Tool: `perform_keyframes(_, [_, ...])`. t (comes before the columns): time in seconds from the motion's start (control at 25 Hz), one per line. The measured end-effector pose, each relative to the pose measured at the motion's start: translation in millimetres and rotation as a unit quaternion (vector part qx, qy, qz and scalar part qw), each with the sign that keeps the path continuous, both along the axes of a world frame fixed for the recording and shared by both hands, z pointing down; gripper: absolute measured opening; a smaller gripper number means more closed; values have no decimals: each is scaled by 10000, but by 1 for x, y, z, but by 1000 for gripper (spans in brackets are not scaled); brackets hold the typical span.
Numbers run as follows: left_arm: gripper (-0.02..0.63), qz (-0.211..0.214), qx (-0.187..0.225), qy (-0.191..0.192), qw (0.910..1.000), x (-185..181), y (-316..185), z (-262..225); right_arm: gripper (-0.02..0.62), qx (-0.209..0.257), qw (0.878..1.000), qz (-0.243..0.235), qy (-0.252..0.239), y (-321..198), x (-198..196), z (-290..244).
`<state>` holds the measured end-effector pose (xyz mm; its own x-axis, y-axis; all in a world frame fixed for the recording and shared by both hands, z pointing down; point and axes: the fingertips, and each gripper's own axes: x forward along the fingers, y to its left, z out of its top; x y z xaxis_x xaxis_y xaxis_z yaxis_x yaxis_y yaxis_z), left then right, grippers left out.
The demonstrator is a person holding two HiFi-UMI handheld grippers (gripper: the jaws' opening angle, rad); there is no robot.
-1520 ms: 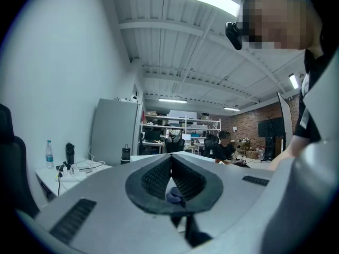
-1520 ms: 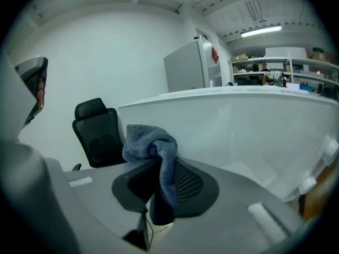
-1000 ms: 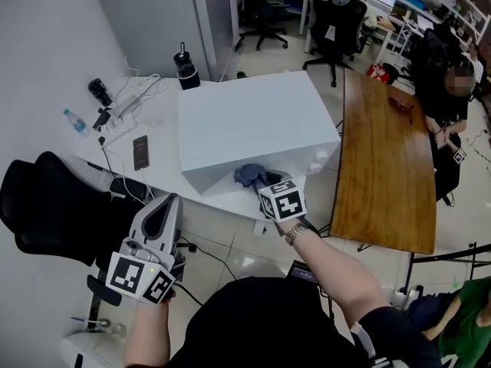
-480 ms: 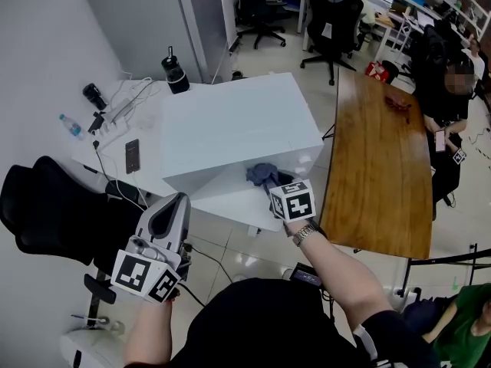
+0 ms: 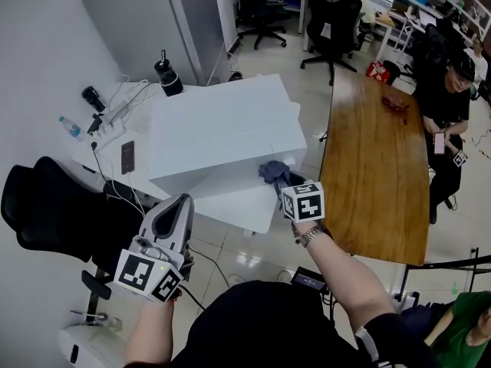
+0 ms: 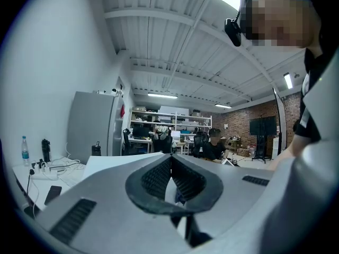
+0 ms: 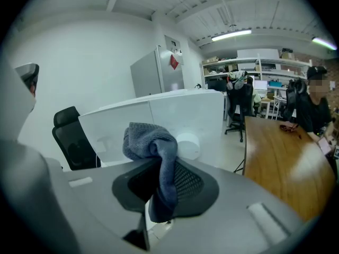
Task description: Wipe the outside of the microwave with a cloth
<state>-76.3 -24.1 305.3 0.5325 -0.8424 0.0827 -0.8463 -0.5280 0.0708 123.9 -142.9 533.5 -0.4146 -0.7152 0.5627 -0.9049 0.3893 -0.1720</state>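
One cloth (image 5: 271,172), pinched in the right gripper (image 5: 284,185), sits by the microwave (image 5: 222,125) front at four o'clock; left gripper (image 5: 177,205) idles, jaws pressed together. Wiping step, likely; next, sweep it firmly across

Microwave (image 5: 222,125) takes up most of the white desk (image 5: 238,209) — free desk is only a narrow strip along its front. Its flat top is open. Left side is crowded: phone (image 5: 127,157), power strip (image 5: 107,119), cables (image 5: 138,92), water bottle (image 5: 70,127), black flask (image 5: 167,79) at the back corner. Black chair (image 5: 46,213) sits just beside the desk's near-left edge. Right of the box — an open gap of floor (image 5: 313,106), then the wooden desk (image 5: 376,167). Grey cabinet (image 5: 138,14) closes off the back left.
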Motion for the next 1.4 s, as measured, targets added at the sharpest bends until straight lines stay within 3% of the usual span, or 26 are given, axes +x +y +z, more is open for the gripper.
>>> perform_keyframes(0.84, [5, -97, -135, -97, 9998, 81, 17, 20, 63, 457, 9988, -155, -94, 14, 86, -41])
perform_keyframes(1.12, [7, 510, -104, -113, 9986, 127, 15, 32, 63, 999, 9910, -773, -436, 48, 89, -107])
perform_keyframes(1.28, [51, 927, -58, -85, 9956, 155, 21, 32, 64, 1151, 9812, -1287, -864, 77, 82, -142])
perform_keyframes(1.4, [131, 1221, -34, 3, 9925, 172, 26, 31, 64, 1286, 9701, -1726, -1120, 99, 74, -165])
